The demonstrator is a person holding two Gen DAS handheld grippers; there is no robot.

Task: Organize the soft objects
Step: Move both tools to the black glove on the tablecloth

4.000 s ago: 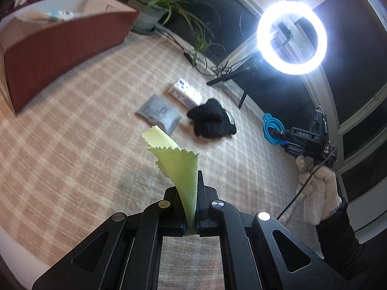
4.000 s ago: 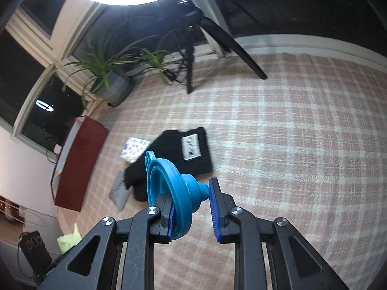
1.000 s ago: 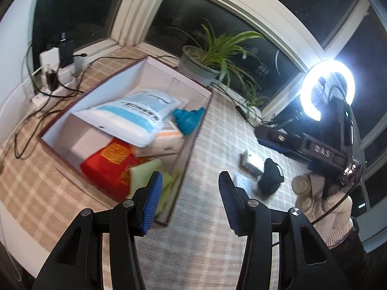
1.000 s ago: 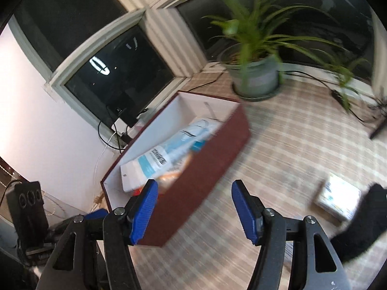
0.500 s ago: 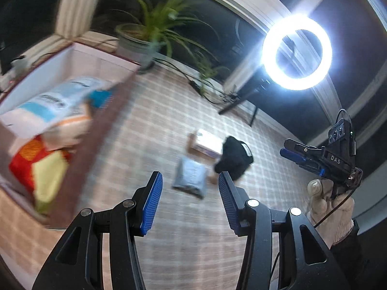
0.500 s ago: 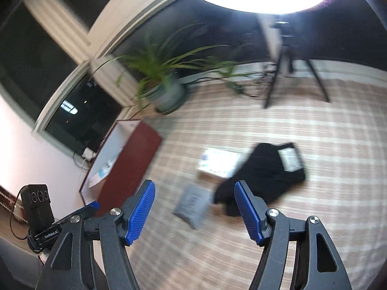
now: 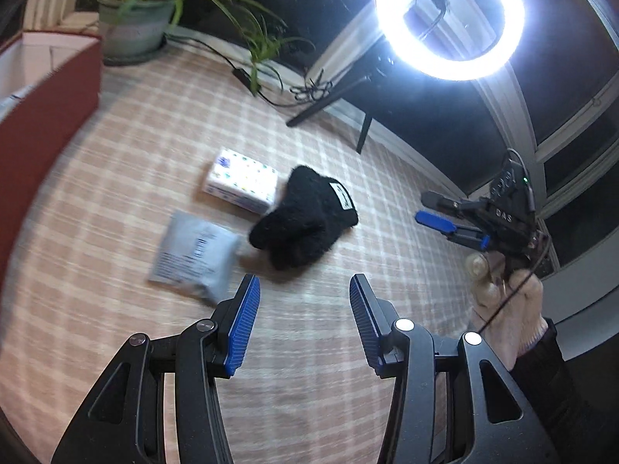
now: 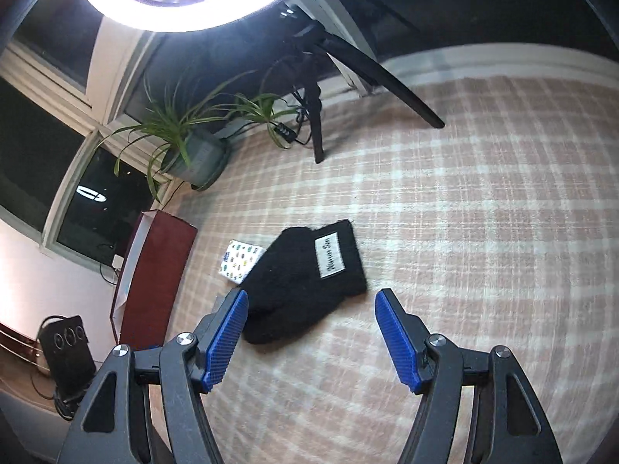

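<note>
While both tools hang over the plaid rug, we note the left gripper with its blue pads standing well apart and nothing between them; the right gripper is likewise parted and empty, pads touching nothing.

Ahead of the left gripper, on the rug, lie three soft things: a grey pouch just beyond its left finger; a black glove ahead and slightly right of that pouch, one edge near it; a dotted tissue pack farther out, touching the glove's far-left side.

From the right wrist view the glove lies just beyond the left pad, its white label up; the pack peeks out behind it on the left; the pouch is hidden there.

The red box stands far left of the left gripper; in the right view it is beyond the left finger, open side up.

A potted plant and ring light stand at the rug's far edge; to the left gripper's right we see a gloved hand gripping the other tool.
</note>
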